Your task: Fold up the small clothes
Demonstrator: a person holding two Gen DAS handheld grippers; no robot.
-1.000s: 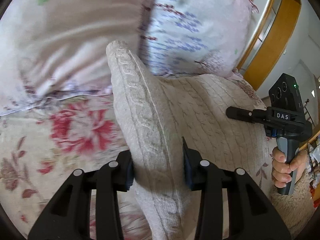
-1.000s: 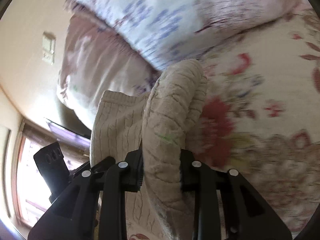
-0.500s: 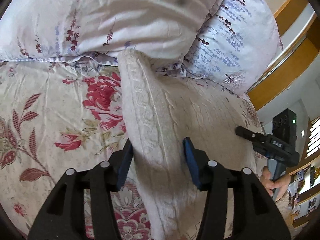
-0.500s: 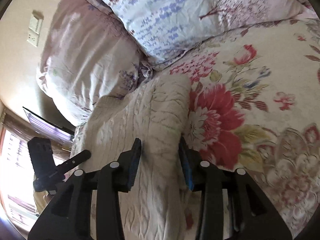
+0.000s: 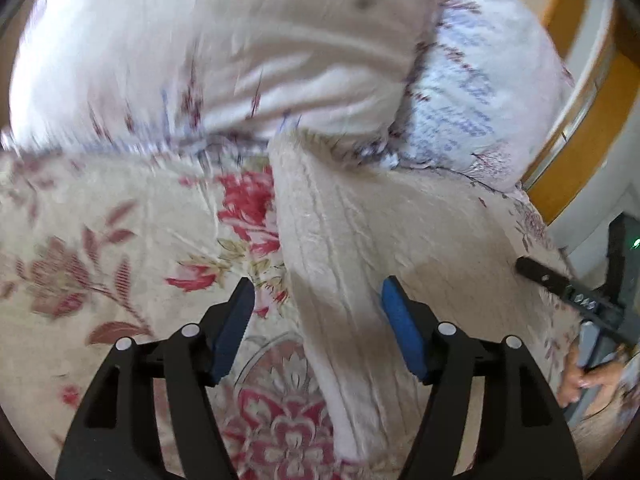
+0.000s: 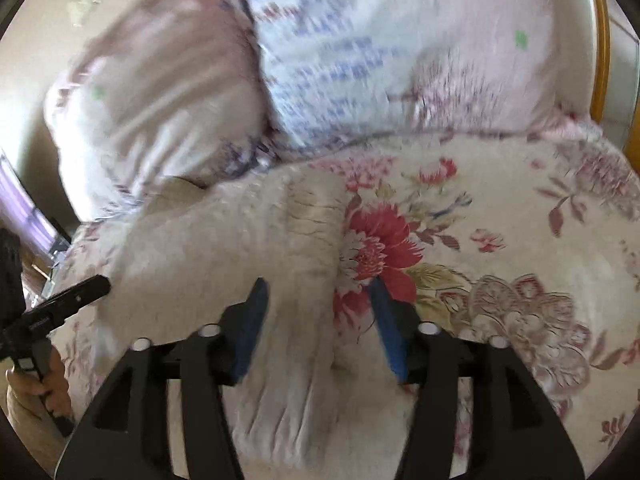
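A cream cable-knit sweater [image 5: 352, 240] lies flat on the floral bedsheet [image 5: 100, 248], its far edge touching the pillows. My left gripper [image 5: 316, 300] is open, its blue pads straddling the sweater's left edge without gripping it. In the right wrist view the sweater [image 6: 224, 248] lies the same way, and my right gripper [image 6: 316, 300] is open over its right edge. The right gripper shows at the right of the left wrist view [image 5: 560, 284]; the left gripper shows at the left of the right wrist view [image 6: 68, 300].
Two pillows stand at the head of the bed: a pale pink one [image 5: 240, 48] and a white one with blue print [image 5: 480, 92]. A wooden bed frame [image 5: 588, 92] runs at the right. The floral sheet [image 6: 500, 240] extends right of the sweater.
Both grippers lowered the sweater's edge onto the bed and opened, letting it go. The sweater now lies flat instead of hanging folded between the pads.
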